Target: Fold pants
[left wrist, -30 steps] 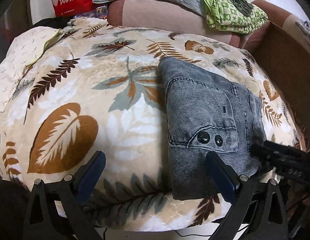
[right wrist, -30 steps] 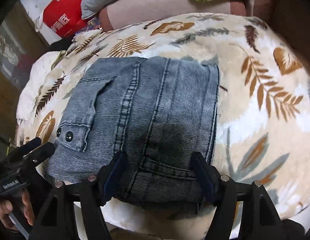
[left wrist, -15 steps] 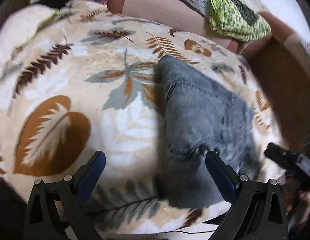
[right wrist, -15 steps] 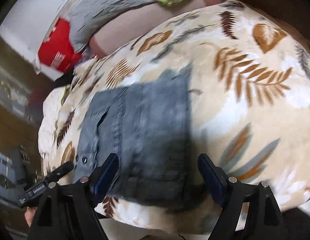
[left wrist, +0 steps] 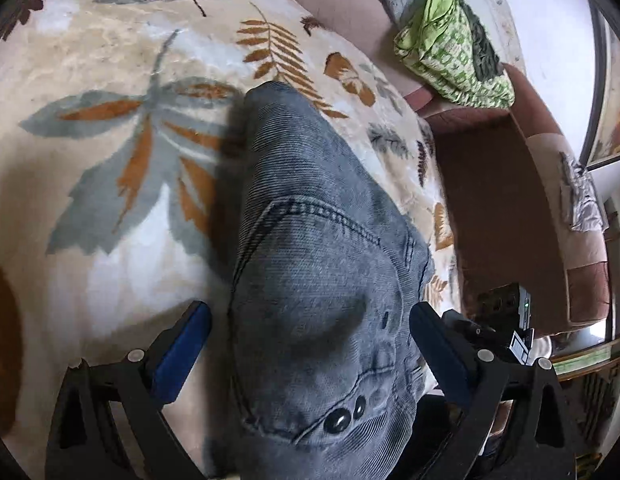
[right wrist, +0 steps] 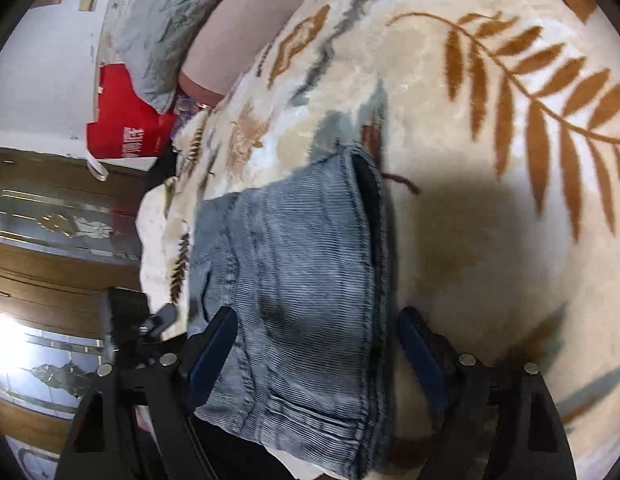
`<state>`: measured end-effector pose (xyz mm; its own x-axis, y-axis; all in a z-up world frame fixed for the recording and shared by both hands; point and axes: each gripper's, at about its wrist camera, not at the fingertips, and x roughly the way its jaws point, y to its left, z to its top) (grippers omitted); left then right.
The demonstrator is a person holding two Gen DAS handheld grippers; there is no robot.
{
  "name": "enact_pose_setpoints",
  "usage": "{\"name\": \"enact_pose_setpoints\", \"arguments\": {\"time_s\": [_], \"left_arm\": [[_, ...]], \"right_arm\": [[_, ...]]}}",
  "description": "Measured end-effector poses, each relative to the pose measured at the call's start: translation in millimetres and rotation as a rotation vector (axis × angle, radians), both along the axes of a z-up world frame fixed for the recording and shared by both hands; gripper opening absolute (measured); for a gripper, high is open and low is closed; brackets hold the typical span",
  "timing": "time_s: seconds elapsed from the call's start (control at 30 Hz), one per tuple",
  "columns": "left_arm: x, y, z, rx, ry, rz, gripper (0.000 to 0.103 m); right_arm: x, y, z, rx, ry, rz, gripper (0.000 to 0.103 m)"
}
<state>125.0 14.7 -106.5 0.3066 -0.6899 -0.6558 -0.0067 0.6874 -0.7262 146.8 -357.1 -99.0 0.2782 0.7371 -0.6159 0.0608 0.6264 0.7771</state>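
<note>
Both tongs released: left tongs [left wrist: 310, 344] and right tongs [right wrist: 314, 344] straddle the folded pants [left wrist: 322, 280]; thick soft corduroy, floppy, so pinch all layers at the near edge

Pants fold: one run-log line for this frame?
stage: pre-grasp | pants: folded on leaf blanket | left gripper: open, straddling pants | right gripper: open, straddling pants

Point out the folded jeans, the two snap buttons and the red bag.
folded jeans [left wrist: 310, 280], left wrist view, middle panel.
snap buttons [left wrist: 338, 419], left wrist view, larger button.
red bag [right wrist: 121, 128], right wrist view, front face.
</note>
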Motion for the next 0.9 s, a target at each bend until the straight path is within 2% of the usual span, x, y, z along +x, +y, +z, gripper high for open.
{"name": "enact_pose_setpoints", "arguments": {"time_s": [0.07,0.13,0.23,0.4,0.47,0.5,0.53,0.57,0.6,0.63,0.67,0.7,0.77,0.83,0.9], "left_arm": [[3,0,-2,-0.024,0.014,0.005,0.099],[7,6,-8,-0.083,0.05,0.029,0.099],[10,11,-12,-0.136,0.074,0.04,0.1],[12,8,-12,-0.117,0.083,0.02,0.103],[11,4,-10,-0.089,0.075,0.005,0.102],[11,-1,-7,-0.044,0.065,-0.013,0.101],[9,-3,-6,0.001,0.059,-0.019,0.088],[8,-8,-3,0.077,0.047,-0.023,0.052],[6,-15,-2,0.162,0.043,-0.042,0.043],[6,-15,-1,0.168,0.037,-0.04,0.041],[6,-16,-1,0.171,0.035,-0.041,0.036],[5,-17,1,0.175,0.031,-0.044,0.033],[3,-24,8,0.205,0.001,-0.059,0.025],[-1,-32,19,0.254,-0.046,-0.074,0.022],[-6,-33,26,0.263,-0.08,-0.077,0.02]], "right_arm": [[2,6,-3,0.001,-0.003,0.012,0.082],[2,10,-6,-0.011,-0.004,0.017,0.082],[4,6,-8,0.016,0.005,-0.002,0.083],[4,7,-8,0.008,-0.01,0.003,0.083],[4,7,-7,0.006,-0.016,0.002,0.083],[3,7,-6,0.006,-0.017,0.0,0.083],[3,7,-5,-0.007,-0.016,0.005,0.081],[2,9,-4,-0.035,-0.016,0.012,0.071],[1,13,-3,-0.088,-0.009,0.031,0.053],[0,15,-1,-0.118,-0.004,0.039,0.048],[0,18,1,-0.15,-0.006,0.047,0.035],[-1,20,4,-0.171,-0.01,0.054,0.03],[-4,27,14,-0.212,-0.033,0.061,0.025],[-7,35,26,-0.252,-0.068,0.074,0.022],[-10,39,38,-0.26,-0.1,0.07,0.02]]}}
